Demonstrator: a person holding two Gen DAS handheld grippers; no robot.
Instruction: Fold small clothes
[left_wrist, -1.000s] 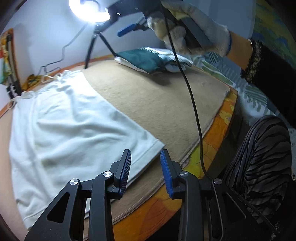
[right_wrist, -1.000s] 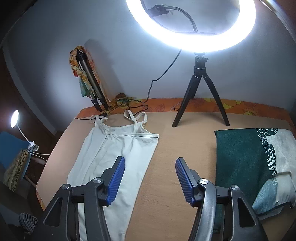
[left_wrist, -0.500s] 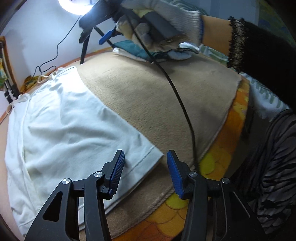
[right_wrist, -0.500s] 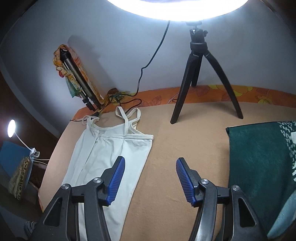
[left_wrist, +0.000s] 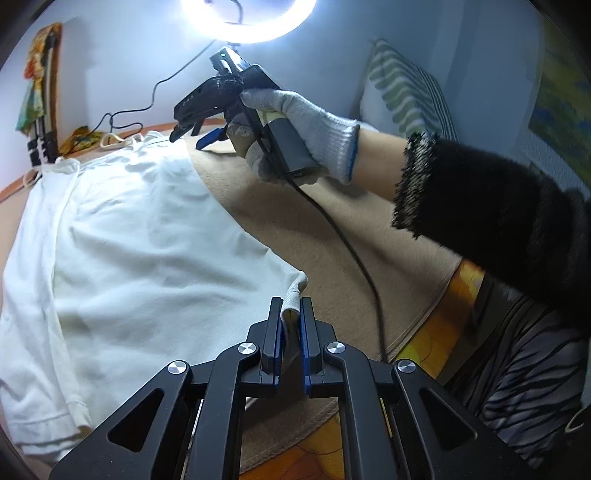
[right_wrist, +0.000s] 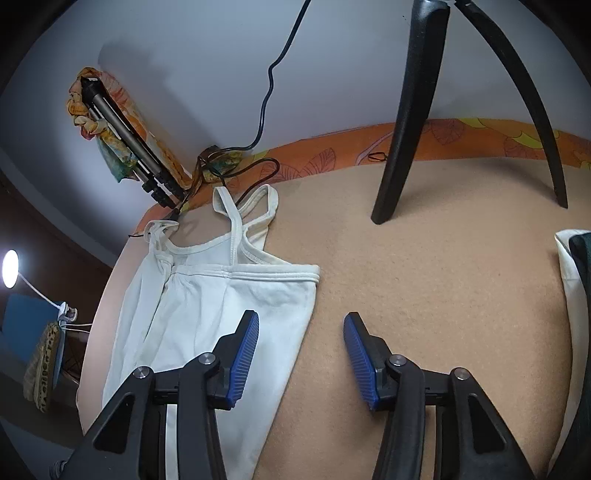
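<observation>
A white strappy top (left_wrist: 140, 258) lies flat on the tan blanket (left_wrist: 332, 236), its straps toward the wall. My left gripper (left_wrist: 291, 312) is shut on the hem corner nearest me, and that corner puckers up between the blue pads. In the right wrist view the same top (right_wrist: 229, 306) fills the left half, with its upper right corner just ahead. My right gripper (right_wrist: 300, 334) hovers low over the top's right edge; its jaws are closing, the edge passes under the gap and the pads touch nothing. A gloved hand (left_wrist: 295, 125) holds that gripper (left_wrist: 199, 136) at the far side.
A ring light (left_wrist: 251, 18) on a black tripod (right_wrist: 406, 122) stands at the back of the blanket. Folded dark green cloth (right_wrist: 580, 258) lies at the right edge. A cable (left_wrist: 347, 243) trails across the blanket. A folded tripod (right_wrist: 129, 136) leans on the wall.
My left gripper closed onto the top's near hem corner. My right gripper dropped and moved forward toward the top's upper right corner, and its jaws narrowed.
</observation>
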